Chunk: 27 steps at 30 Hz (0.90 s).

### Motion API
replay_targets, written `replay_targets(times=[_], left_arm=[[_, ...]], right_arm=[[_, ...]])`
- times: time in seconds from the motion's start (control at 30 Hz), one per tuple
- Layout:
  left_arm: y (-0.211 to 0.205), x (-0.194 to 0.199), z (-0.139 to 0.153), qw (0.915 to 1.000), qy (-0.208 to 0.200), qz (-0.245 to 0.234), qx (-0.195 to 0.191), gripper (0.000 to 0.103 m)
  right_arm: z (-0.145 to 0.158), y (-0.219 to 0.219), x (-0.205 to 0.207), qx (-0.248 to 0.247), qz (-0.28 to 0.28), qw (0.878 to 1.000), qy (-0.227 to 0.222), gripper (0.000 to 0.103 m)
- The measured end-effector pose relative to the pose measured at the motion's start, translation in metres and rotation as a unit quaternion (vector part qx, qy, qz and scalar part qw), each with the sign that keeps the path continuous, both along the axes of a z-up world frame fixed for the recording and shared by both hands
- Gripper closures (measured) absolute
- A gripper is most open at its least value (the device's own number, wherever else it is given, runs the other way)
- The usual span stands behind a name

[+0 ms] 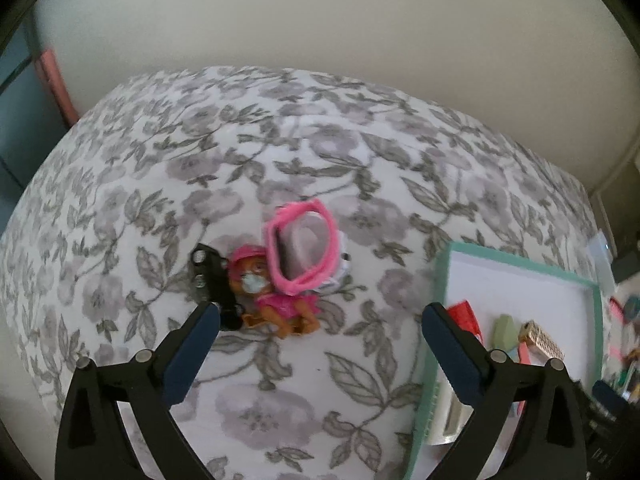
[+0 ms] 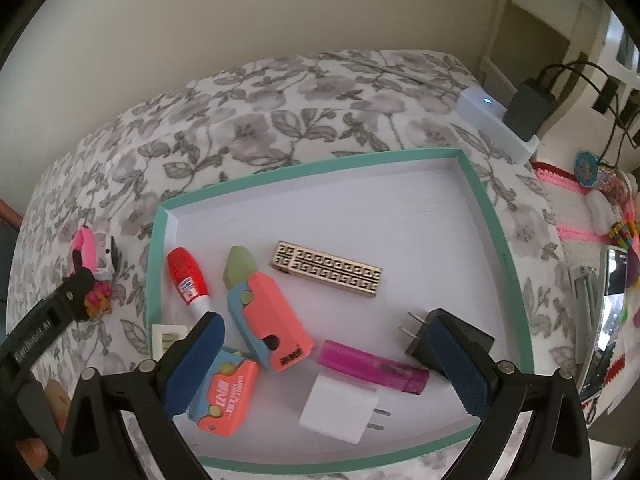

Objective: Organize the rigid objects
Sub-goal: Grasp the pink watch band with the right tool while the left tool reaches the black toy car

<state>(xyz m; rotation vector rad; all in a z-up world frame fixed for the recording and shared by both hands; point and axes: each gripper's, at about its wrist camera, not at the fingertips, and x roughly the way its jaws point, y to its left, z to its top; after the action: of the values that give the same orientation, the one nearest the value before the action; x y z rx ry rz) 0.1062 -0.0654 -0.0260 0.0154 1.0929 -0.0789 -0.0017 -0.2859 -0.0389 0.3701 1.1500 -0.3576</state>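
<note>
Both sets of jaws spread wide, nothing gripped. Right gripper (image 2: pixel 320 360) low in frame over the teal-rimmed tray (image 2: pixel 490 208) — chargers, glue bottle, toy knives already inside. Left gripper (image 1: pixel 320 332) just short of the toy pup figure (image 1: pixel 276 300) at centre, pink-rimmed container (image 1: pixel 304 252) beyond. Best straddled squarely, clear of the black clip (image 1: pixel 212 280).

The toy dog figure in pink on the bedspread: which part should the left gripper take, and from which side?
Probably the toy dog figure by its pink torso, from above, fingers across its narrow width. It lies on the bedspread, with a black part and a pink-rimmed object crowding its head end. The open left gripper hangs above it.
</note>
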Motion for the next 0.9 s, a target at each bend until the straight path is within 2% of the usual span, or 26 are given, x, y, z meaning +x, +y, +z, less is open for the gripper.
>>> replay_targets(times=[0.1,0.33,0.5,0.67,0.9], left_arm=[[0.015,0.004,0.003,0.9999,-0.003,0.016,-0.001,0.002],[0.047,0.009,0.028,0.9964,-0.066,0.041,0.033,0.002],[0.076,0.017,0.034,0.9934,-0.075,0.075,0.042,0.002],[0.105,0.023,0.034,0.9906,-0.072,0.11,0.036,0.002],[0.116,0.032,0.011,0.9934,-0.025,0.112,0.008,0.002]], right_arm=[[0.001,0.009,0.004,-0.004,0.014,1.0,-0.003,0.0],[0.008,0.04,0.016,0.001,0.052,0.998,-0.023,0.0],[0.015,0.065,0.027,0.001,0.077,0.996,-0.041,0.0],[0.019,0.089,0.038,-0.006,0.102,0.993,-0.052,0.0],[0.019,0.122,0.058,0.014,0.136,0.988,-0.073,0.0]])
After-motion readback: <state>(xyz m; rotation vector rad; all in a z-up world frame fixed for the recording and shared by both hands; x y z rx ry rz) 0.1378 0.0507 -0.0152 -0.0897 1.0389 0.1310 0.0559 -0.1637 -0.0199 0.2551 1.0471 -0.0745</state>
